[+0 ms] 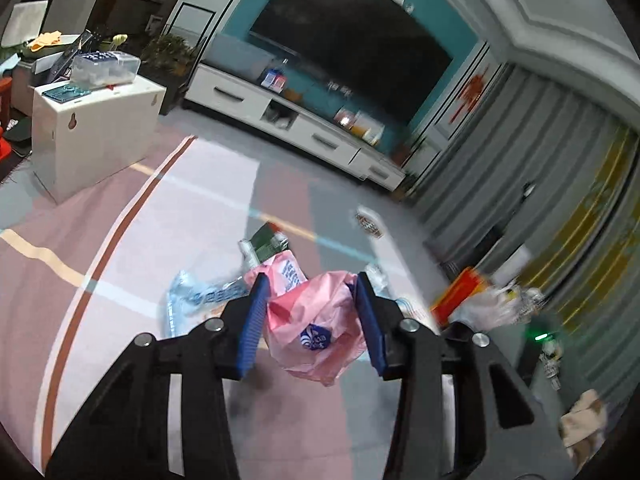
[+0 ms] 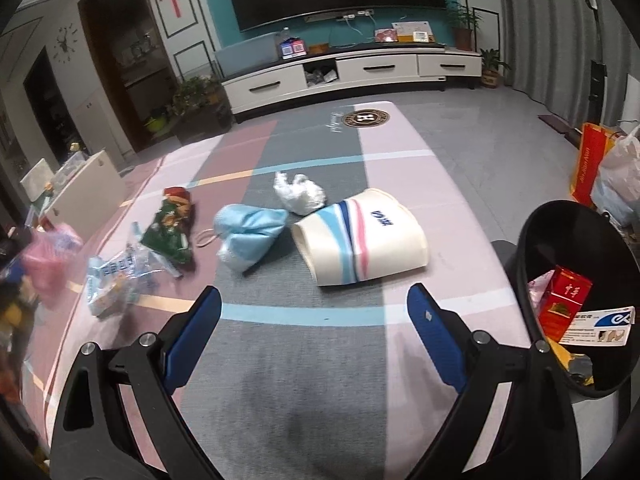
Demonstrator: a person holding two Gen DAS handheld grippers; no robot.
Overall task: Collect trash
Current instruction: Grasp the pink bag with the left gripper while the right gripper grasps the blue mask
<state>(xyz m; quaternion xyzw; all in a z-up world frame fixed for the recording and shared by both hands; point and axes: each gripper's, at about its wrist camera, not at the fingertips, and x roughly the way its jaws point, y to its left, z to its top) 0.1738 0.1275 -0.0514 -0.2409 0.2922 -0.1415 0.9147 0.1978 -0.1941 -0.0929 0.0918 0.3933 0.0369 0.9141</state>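
Left gripper: clenched on a crumpled pink plastic bag, which is bunched between the blue pads and lifted above the striped table mat. In the right wrist view the same pink bag shows blurred, far left of the cream paper cup.

Items on the mat, placed relative to the cup lying on its side:
- Clear blue-printed wrapper, well to its left.
- Green snack packet, left of it, touching the wrapper.
- Crumpled light-blue face mask, just beside the cup's left side.
- White crumpled plastic, just behind the cup, touching or nearly so; cannot tell which.

Right gripper: released, fingers spread wide, nothing between them, hovering in front of the cup.

Black trash bin: right of the cup, off the mat's edge, containing a red carton and a white-and-blue box.
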